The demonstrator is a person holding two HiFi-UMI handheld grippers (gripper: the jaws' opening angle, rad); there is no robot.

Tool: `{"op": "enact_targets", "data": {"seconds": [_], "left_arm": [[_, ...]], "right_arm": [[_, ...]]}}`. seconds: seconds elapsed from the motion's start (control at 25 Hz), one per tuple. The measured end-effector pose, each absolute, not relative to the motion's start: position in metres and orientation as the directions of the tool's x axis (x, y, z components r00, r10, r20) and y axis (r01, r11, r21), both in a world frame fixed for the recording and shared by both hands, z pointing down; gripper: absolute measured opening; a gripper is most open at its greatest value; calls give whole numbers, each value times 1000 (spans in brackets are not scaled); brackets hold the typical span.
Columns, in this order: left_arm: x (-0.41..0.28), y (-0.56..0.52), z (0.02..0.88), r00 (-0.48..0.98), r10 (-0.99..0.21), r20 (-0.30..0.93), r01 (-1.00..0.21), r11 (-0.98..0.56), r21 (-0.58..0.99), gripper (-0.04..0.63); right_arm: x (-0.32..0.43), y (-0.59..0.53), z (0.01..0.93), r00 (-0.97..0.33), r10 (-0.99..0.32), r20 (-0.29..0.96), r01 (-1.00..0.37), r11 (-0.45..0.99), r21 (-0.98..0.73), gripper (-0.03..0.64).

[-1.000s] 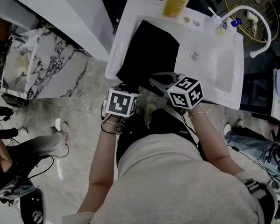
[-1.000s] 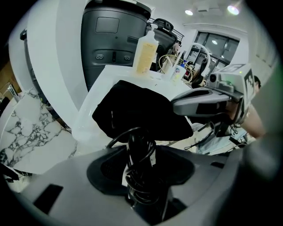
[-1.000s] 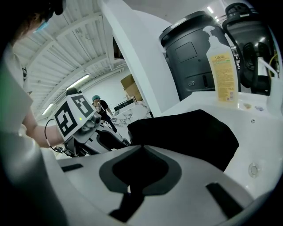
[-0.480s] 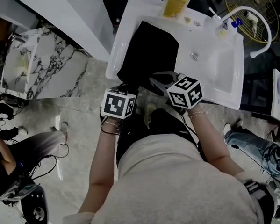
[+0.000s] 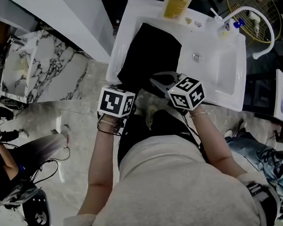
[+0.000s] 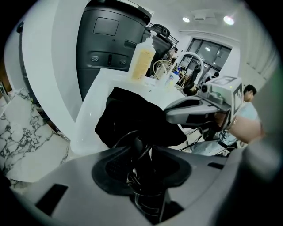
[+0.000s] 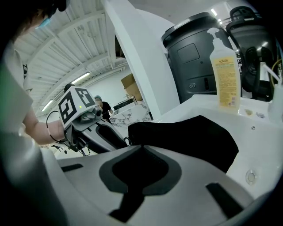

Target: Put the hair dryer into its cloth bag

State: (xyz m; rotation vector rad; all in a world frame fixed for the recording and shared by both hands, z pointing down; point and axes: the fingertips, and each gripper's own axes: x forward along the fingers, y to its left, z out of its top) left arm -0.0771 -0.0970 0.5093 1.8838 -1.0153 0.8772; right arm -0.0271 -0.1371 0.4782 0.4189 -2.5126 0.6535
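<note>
Our left tool has just been closing. Its jaws now stand about half apart, with a black, glossy mass filling the gap between them and a thin cord looping up out of it. We take this for the hair dryer, though little of its shape shows. In the head view the left tool's marker cube has shifted slightly toward the left of the frame since a second ago and turned a little, and it sits at the lower left edge of the cloth bag.

The bag has not moved. It lies black and slack, draped over the left half of the white basin in the upper middle of the frame. Our right tool has its jaws together at the bag's near edge and appears to pinch a fold of cloth there. It has kept still.

We judge the grip on the hair dryer is just being secured while the other tool holds the bag. The dryer is still outside the bag, so the opening has yet to be spread and the dryer fed in.
</note>
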Motion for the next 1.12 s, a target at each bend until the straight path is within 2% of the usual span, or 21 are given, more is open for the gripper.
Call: {"op": "enact_targets", "data": {"seconds": [0.76,1.12], "left_arm": [[-66,-146,494,457,-382,803,-874,-361,326,123],[-69,-134,482,492,-443,749,-861,-378,342,163]], "right_arm": [[-30,-147,488,-804,-183,566,-448,813,-373,12],[-26,-149,485,-793,-215,569,-470,811,-349,12]]}}
